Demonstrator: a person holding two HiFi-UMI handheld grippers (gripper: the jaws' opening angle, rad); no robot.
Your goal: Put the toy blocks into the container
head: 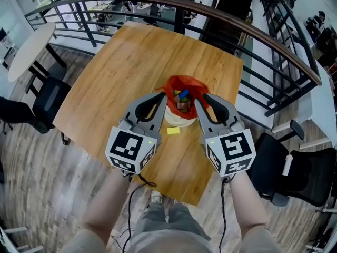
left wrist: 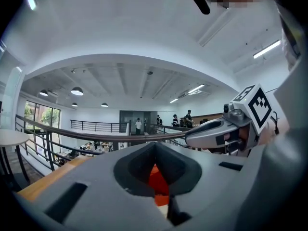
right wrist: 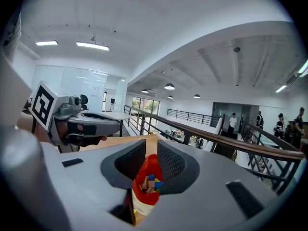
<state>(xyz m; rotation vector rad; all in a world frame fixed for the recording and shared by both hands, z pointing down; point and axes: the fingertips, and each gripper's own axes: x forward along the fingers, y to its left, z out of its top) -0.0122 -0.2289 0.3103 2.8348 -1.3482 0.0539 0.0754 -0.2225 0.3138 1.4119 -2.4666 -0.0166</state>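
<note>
Tabletop [head: 131,67]: red container [head: 179,82] near middle, blocks [head: 182,95] already inside. Your left gripper [head: 162,96] jaws closed, empty; right gripper [head: 202,98] jaws slightly apart, empty. Yellow block [head: 173,131] outside, just your side of container, behind jaw tips, long axis crosswise, nearer left gripper.

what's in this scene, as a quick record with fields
container: red-lined white fabric pouch, open, on the wooden table
inside: coloured toy blocks
left out: one flat yellow block, on the table beside the pouch
left gripper: jaws together, empty
right gripper: jaws slightly apart, empty
</note>
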